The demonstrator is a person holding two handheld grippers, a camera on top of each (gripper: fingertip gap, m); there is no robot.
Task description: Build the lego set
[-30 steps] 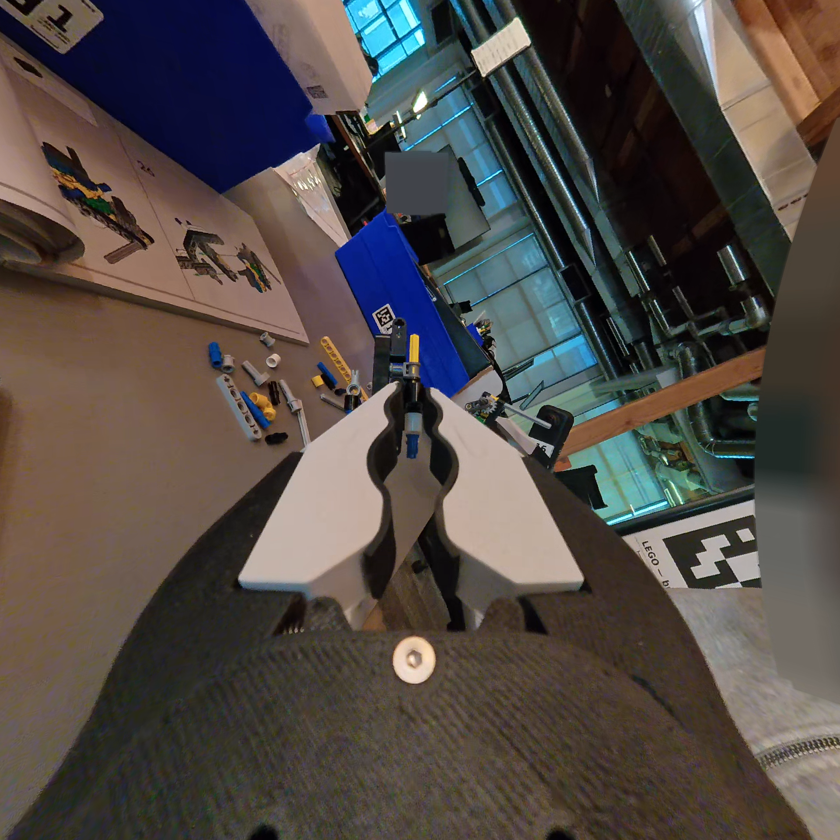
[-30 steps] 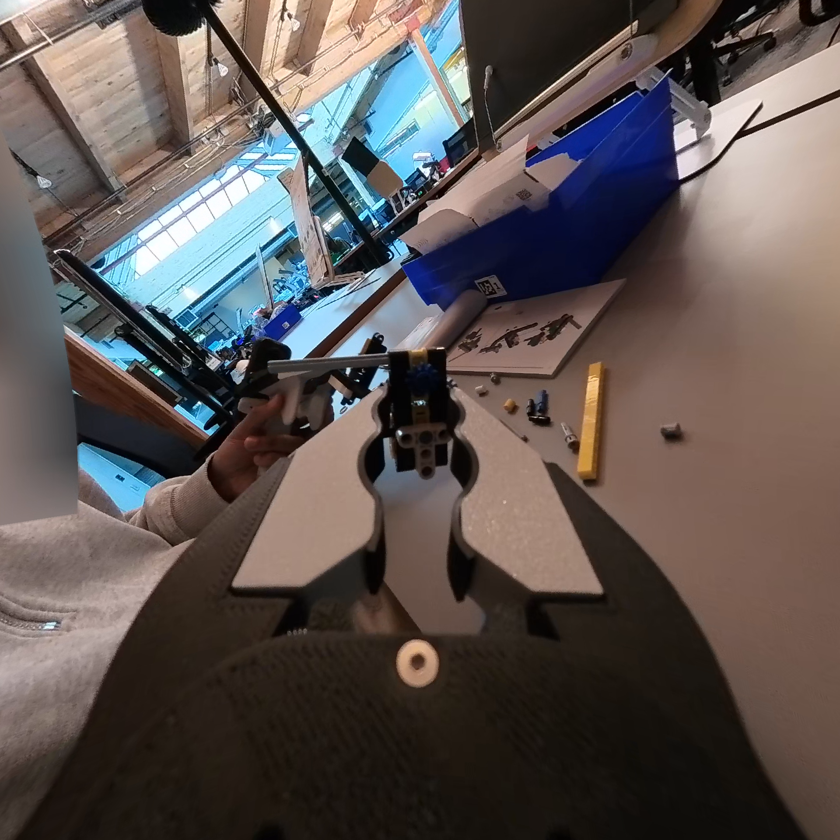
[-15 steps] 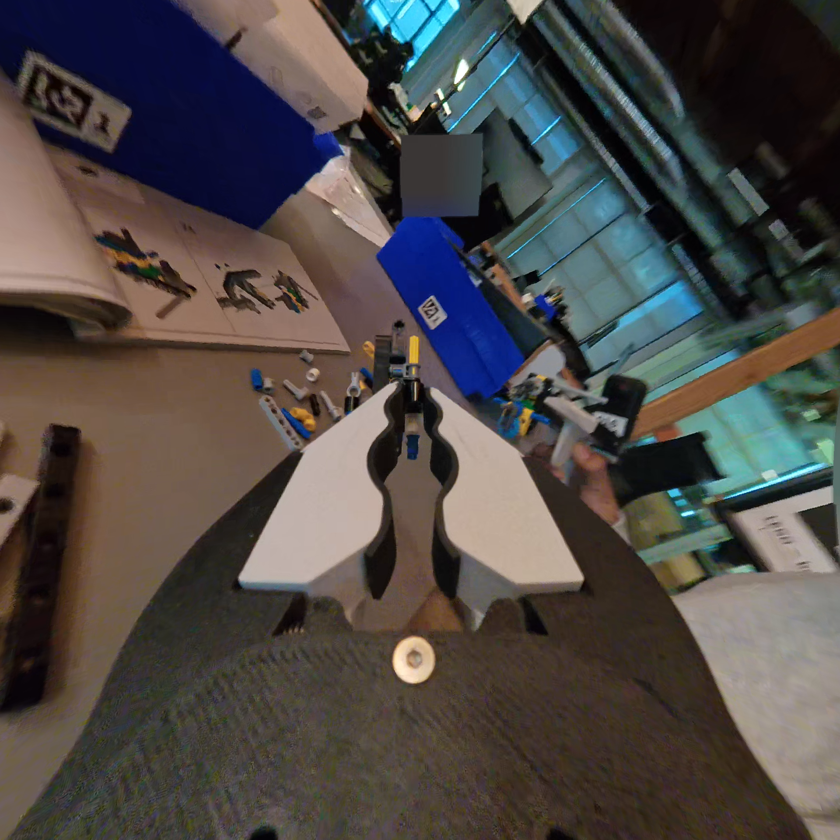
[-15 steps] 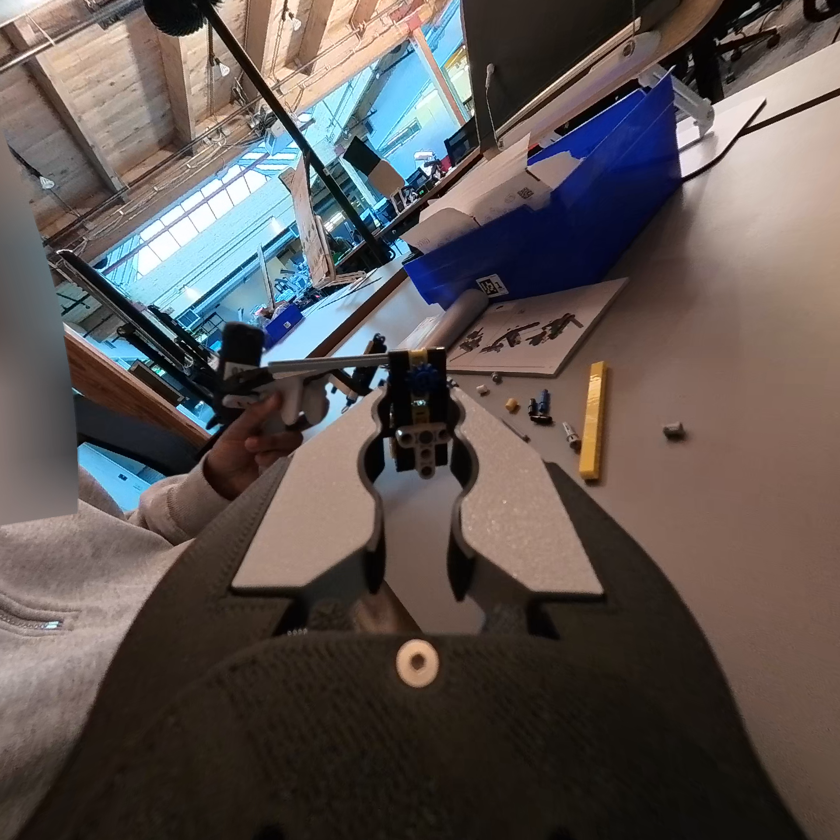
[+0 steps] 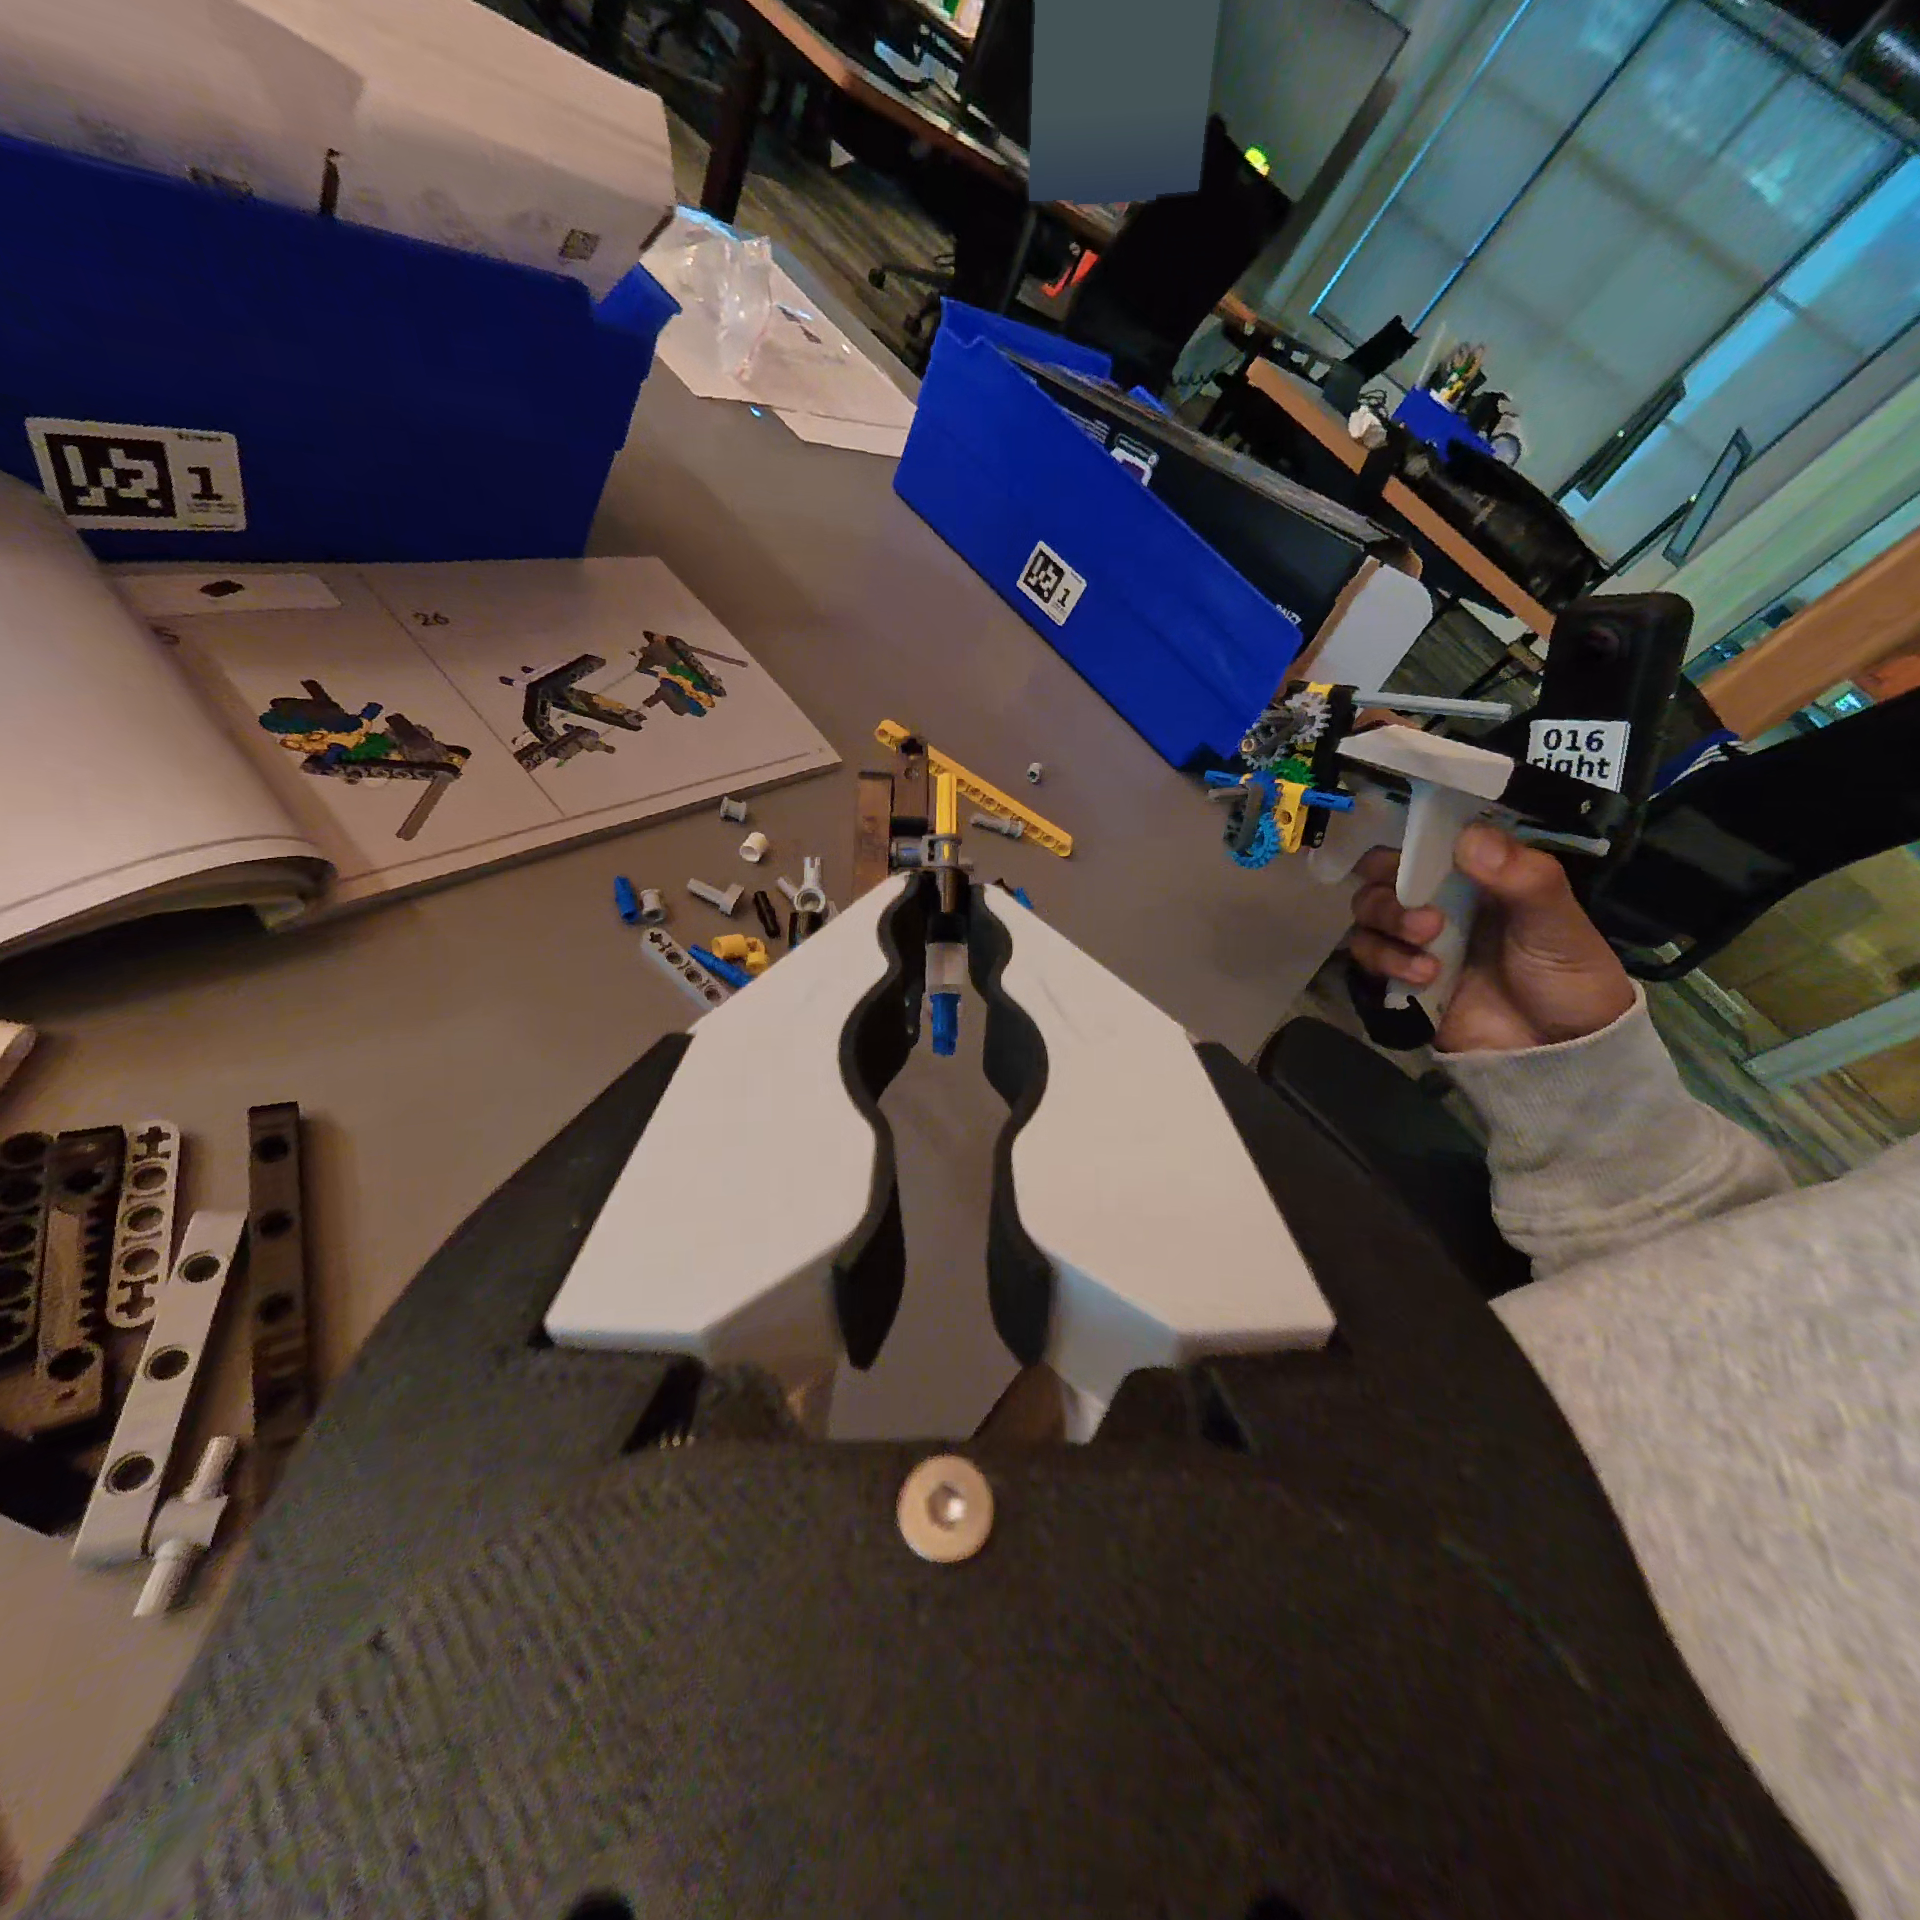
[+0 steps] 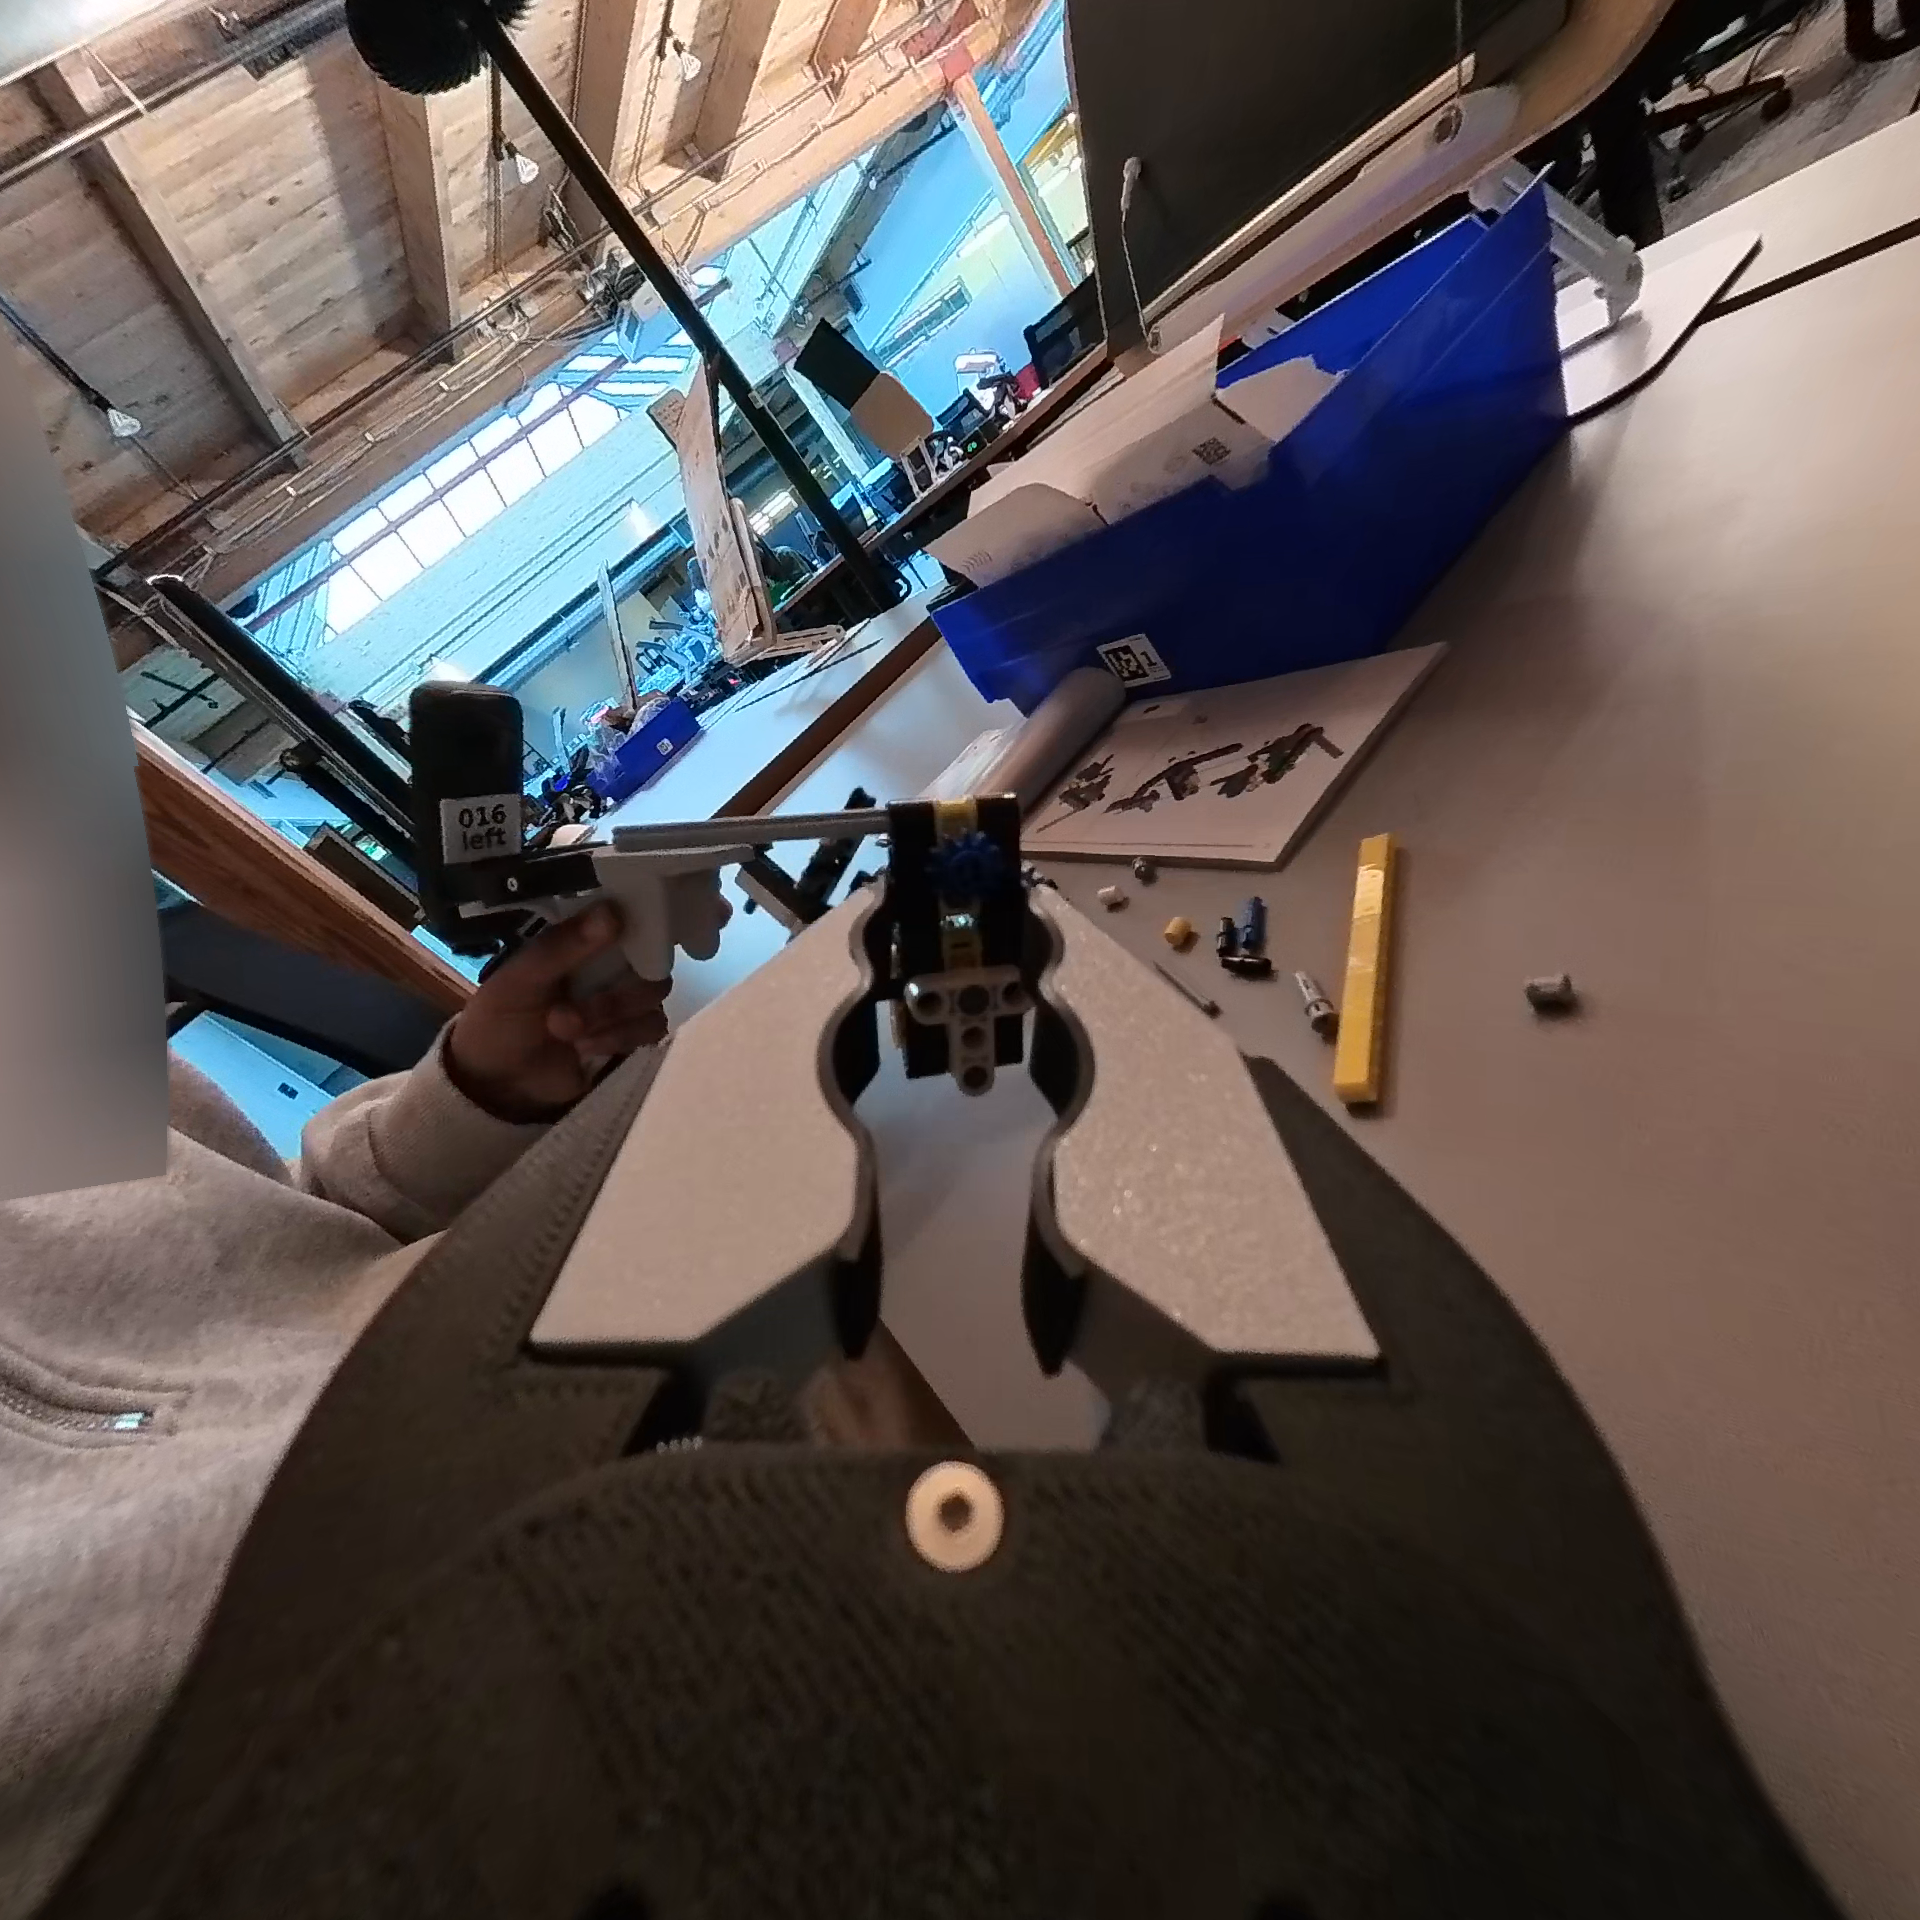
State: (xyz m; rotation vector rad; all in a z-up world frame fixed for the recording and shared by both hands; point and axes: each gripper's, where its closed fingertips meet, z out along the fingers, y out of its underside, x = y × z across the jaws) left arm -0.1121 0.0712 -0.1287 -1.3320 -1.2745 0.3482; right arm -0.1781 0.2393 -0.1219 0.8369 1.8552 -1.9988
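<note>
My left gripper (image 5: 943,896) is shut on a thin lego piece (image 5: 941,914) made of a yellow axle, a grey connector, a black bar and a blue pin end; I hold it above the grey table. My right gripper (image 6: 961,914) is shut on a small lego assembly (image 6: 956,935) of black and yellow beams with a blue gear and a grey T-shaped plate. That assembly (image 5: 1283,774) and the right gripper also show in the left wrist view, at the right, held in a hand (image 5: 1496,935). The left gripper's handle (image 6: 644,883) shows in the right wrist view.
An open instruction booklet (image 5: 416,717) lies on the table (image 5: 416,1039), with small loose parts (image 5: 727,914) and a yellow beam (image 5: 977,790) in front of it. Black and grey beams (image 5: 135,1278) lie at the left. Two blue bins (image 5: 312,395) (image 5: 1091,582) stand behind. A yellow beam (image 6: 1366,966) lies right. My hands' fingertips stand some 20 centimeters from each other.
My left gripper has tilted down and swung toward the table, so the booklet, the loose parts and the right hand's assembly have come into view. The right gripper has barely moved.
</note>
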